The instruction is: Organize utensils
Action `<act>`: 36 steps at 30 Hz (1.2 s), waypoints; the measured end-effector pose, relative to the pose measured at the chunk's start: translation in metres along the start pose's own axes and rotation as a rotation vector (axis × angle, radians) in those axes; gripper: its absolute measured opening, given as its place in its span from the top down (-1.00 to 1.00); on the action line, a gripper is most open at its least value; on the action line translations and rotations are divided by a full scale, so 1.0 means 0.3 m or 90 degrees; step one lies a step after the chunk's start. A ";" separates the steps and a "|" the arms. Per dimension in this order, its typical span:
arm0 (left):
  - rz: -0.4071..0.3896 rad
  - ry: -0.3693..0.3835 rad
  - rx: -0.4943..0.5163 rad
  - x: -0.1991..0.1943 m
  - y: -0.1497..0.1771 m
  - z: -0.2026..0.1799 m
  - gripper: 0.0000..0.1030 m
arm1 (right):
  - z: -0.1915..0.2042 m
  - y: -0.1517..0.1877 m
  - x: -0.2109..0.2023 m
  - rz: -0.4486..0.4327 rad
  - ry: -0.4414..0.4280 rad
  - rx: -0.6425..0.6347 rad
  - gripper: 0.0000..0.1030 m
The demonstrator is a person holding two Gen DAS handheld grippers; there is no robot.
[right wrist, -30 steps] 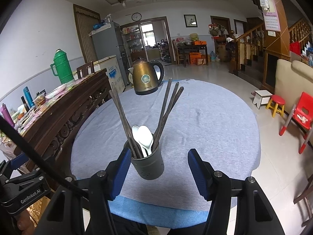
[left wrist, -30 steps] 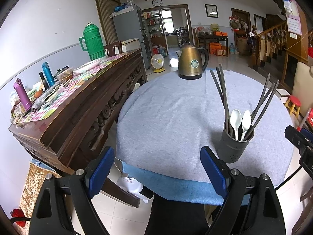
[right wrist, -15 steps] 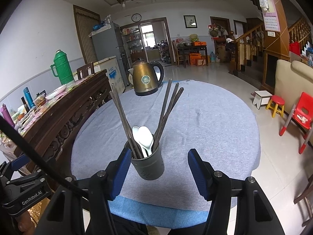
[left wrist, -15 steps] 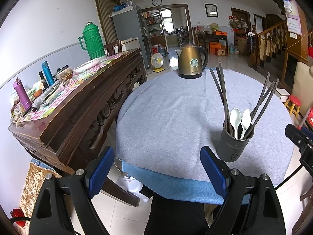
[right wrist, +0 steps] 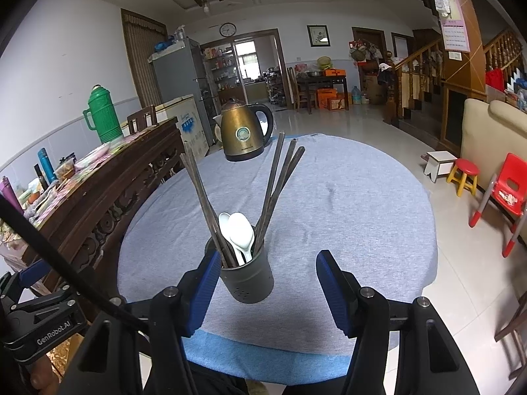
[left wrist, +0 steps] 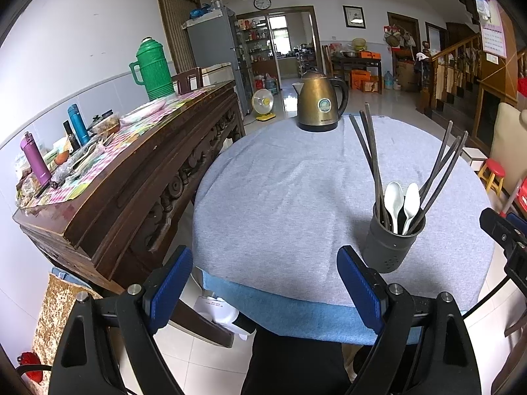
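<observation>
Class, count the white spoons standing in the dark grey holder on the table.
2. Both white plastic spoons stand bowl-up, side by side, in the dark grey cylindrical utensil holder, between two bunches of dark chopsticks. Another could be hidden inside it.

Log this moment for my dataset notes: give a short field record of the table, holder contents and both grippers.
surface: round table, grey cloth
holder: dark grey cup, upright, near front edge
contents: dark chopsticks, two white spoons
also on table: brass kettle, far side
left gripper: jaws open, empty
right gripper: jaws open, holder just ahead
</observation>
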State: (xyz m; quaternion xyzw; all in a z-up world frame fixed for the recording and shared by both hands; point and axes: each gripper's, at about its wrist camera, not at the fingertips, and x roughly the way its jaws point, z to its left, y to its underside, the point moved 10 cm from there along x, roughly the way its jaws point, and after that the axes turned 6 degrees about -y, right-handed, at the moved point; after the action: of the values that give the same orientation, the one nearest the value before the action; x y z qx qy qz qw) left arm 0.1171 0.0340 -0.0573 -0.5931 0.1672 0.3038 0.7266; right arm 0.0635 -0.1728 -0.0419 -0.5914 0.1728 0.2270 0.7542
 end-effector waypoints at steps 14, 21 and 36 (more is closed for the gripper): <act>0.002 0.003 -0.002 0.007 0.004 0.008 -0.74 | 0.008 -0.003 0.009 0.003 -0.002 -0.006 -0.24; 0.005 0.013 -0.018 0.025 -0.009 0.017 -0.74 | 0.025 -0.020 0.019 0.004 0.007 -0.024 -0.24; 0.042 -0.013 -0.032 0.086 -0.011 0.017 -0.73 | 0.036 -0.029 0.083 0.020 -0.023 -0.040 -0.25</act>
State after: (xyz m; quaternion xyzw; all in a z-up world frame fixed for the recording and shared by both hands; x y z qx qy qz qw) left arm 0.1382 0.0448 -0.0691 -0.6023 0.1718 0.3375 0.7028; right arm 0.0892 -0.1607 -0.0454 -0.6079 0.1609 0.2548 0.7346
